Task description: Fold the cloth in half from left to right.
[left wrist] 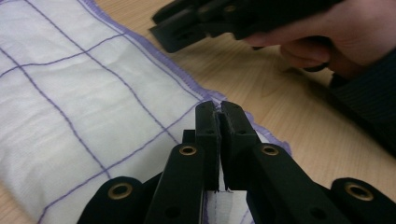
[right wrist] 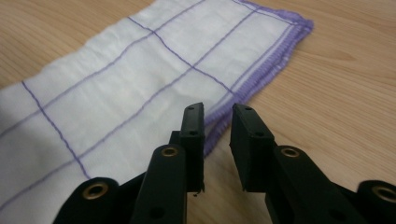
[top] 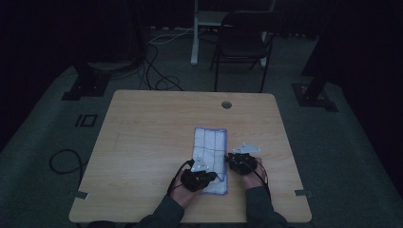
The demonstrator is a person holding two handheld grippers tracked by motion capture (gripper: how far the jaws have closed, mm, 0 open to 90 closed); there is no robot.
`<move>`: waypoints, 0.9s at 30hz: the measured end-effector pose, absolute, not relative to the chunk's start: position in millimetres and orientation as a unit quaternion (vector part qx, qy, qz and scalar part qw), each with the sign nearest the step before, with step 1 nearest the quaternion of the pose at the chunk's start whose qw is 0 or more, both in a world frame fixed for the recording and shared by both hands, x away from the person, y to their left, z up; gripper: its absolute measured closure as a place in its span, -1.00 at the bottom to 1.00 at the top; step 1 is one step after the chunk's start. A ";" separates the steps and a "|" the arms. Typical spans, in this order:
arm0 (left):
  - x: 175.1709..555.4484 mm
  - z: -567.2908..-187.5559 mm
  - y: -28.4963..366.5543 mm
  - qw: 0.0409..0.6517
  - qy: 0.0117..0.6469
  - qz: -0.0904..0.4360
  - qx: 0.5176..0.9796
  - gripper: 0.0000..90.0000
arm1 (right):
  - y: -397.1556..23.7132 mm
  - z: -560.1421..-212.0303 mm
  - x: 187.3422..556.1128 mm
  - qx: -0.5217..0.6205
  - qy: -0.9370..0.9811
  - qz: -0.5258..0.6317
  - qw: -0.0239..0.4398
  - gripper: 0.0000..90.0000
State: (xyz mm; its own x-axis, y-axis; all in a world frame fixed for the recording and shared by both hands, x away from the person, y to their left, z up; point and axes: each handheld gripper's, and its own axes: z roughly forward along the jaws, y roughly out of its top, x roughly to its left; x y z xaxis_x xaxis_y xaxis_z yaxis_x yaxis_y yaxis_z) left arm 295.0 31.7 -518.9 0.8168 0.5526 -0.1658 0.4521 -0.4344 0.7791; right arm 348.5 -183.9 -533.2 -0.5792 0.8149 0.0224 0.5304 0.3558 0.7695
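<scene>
The cloth [top: 210, 159] lies folded on the table [top: 142, 142], just in front of the person. The left gripper [left wrist: 219, 114] is clamped on its near purple-hemmed corner — likely to lift it. The right gripper [right wrist: 217, 114], beside the cloth's right edge, stands slightly parted around the hem — seemingly ready to pinch.

I see a light wooden table [top: 142, 142] with rounded corners, its grain running lengthwise. A round grommet hole [top: 226, 104] sits near the far edge, right of centre. Beyond the table I note a dark folding chair [top: 243, 45] on the grey floor, just beside a white upright post [top: 195, 33]. Black cables [top: 157, 71] snake across the floor behind the table; another cable loop [top: 64, 161] lies off its left side. Dark stand bases [top: 85, 85] flank the table at far left and far right [top: 313, 92]. The room is dim; the background is too dark to read.
</scene>
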 end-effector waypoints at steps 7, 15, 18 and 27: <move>289.3 -513.7 30.6 0.449 0.289 0.059 0.844 0.94 | -184.2 -536.8 356.4 0.437 0.792 0.401 0.145 0.51; 283.6 -507.5 30.6 0.456 0.281 0.062 0.842 0.94 | -185.5 -531.7 353.7 0.438 0.781 0.427 0.128 0.49; 281.2 -505.2 31.6 0.461 0.281 0.062 0.839 0.94 | -184.3 -533.8 354.2 0.439 0.786 0.420 0.114 0.49; 273.9 -501.1 30.7 0.468 0.272 0.059 0.839 0.94 | -177.6 -535.5 357.3 0.434 0.800 0.391 0.135 0.98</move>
State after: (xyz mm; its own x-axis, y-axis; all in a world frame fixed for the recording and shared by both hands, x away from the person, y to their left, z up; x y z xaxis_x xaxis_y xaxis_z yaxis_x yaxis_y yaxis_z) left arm 273.9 30.7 -501.1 0.8455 0.5106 -0.1563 0.4010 -0.4137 0.8173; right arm 357.3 -177.6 -535.5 -0.5868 0.8002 0.1241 0.5898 0.3173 0.7425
